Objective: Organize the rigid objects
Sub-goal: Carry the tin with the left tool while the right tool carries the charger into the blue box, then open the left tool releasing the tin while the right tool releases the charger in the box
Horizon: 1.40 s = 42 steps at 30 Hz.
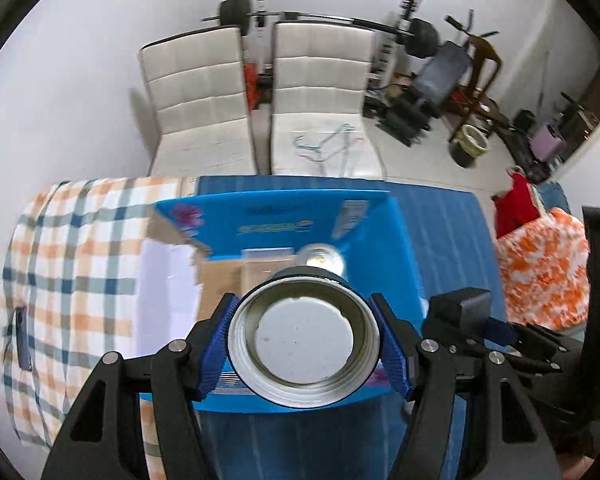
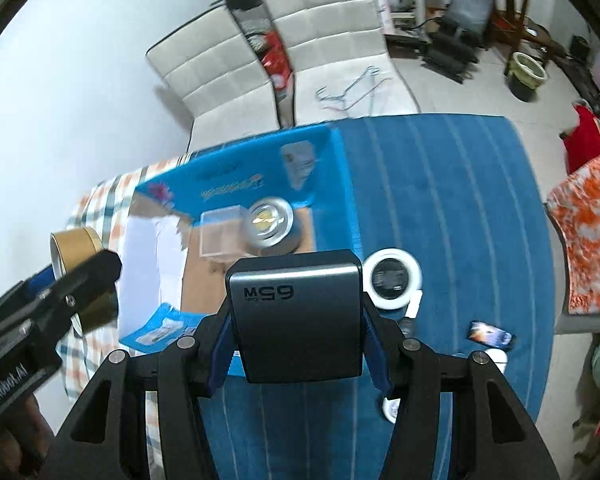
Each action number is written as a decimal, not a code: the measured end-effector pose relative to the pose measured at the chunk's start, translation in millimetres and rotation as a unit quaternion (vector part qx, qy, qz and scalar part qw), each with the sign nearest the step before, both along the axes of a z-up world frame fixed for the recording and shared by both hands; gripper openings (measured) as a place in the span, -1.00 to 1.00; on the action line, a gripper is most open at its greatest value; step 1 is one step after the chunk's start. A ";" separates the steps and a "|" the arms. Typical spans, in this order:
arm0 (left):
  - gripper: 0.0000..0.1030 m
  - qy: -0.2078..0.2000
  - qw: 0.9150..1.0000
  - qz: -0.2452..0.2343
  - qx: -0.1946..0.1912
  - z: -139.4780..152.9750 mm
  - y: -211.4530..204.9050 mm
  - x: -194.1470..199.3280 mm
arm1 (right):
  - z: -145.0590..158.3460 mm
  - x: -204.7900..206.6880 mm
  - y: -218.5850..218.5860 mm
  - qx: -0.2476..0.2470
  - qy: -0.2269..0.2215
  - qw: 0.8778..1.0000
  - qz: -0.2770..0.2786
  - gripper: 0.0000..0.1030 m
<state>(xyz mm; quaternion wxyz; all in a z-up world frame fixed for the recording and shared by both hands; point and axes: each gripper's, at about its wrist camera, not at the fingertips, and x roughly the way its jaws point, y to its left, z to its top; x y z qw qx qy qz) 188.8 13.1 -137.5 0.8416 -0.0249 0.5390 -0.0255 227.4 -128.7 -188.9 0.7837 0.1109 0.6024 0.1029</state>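
Blue carton (image 2: pixel 236 184) beyond both hand-held grippers already holds a can (image 2: pixel 269 220); we carry a jar (image 1: pixel 303 346) clamped left (image 1: pixel 304 344), a charger (image 2: pixel 298 316) clamped right (image 2: pixel 298 332), while a ring light (image 2: pixel 392 280) beside the right one waits.

— Was there room inside the blue box (image 2: pixel 236 184)?
— Partly. A clear plastic case (image 2: pixel 222 234) and a metal tin (image 2: pixel 269 220) sat side by side against its far wall; bare cardboard floor lay open in front of them.
— And the way down?
— Its raised far flap stood behind, a torn white flap (image 2: pixel 148 256) on the left.
— Beside the box?
— To its right a white ring (image 2: pixel 392 280) lay on the blue striped cloth (image 2: pixel 460 200), with small items nearer the camera; beyond them the cloth was bare.
— Behind?
— Two white chairs (image 1: pixel 200 96) stood against the table's far edge.
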 end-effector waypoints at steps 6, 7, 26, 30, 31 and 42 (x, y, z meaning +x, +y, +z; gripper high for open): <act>0.22 0.041 0.999 0.034 0.007 -49.9 47.8 29.8 | -43.6 15.5 42.5 -0.027 0.032 0.999 0.029 0.12; 0.22 0.049 0.998 0.037 0.006 -58.9 53.2 34.9 | -55.5 20.8 50.5 -0.034 0.043 0.998 0.035 0.12; 0.23 0.181 0.982 0.051 0.009 -185.7 94.4 112.6 | -188.8 87.8 94.4 -0.077 0.182 0.980 0.029 0.13; 0.23 0.197 0.979 0.056 0.000 -183.4 100.0 110.7 | -196.5 86.4 98.0 -0.078 0.197 0.977 0.028 0.14; 0.23 0.201 0.978 0.058 -0.001 -182.7 100.8 109.5 | -198.3 84.9 97.2 -0.078 0.202 0.976 0.029 0.14; 1.00 0.189 0.980 0.058 0.002 -154.7 103.2 96.7 | -154.9 78.3 101.3 -0.098 0.155 0.982 0.054 0.69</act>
